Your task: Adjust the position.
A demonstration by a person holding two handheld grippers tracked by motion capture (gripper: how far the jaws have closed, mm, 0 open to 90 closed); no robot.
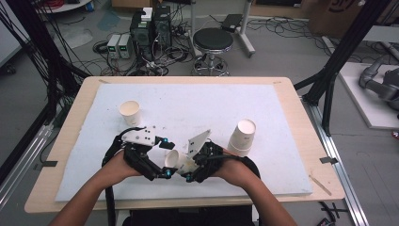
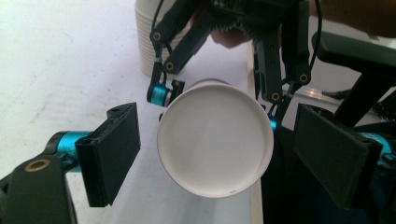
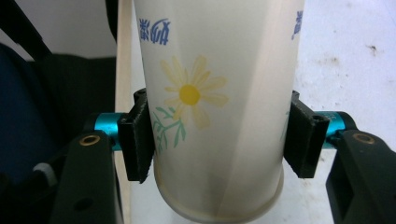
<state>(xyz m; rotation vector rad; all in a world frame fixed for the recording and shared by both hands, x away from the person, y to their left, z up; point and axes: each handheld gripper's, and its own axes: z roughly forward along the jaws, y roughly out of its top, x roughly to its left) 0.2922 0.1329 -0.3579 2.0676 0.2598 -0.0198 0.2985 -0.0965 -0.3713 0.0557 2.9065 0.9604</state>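
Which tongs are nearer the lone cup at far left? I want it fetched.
Left. The left tongs lie just this side of that cup; the right tongs sit farther right.

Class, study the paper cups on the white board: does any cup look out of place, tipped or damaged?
One does: the flowered cup lies sideways off the board, squeezed in the right claw, its wall creased lengthwise. The left claw stands open around its base. The lone cup stands upright; the cup stack leans a little.
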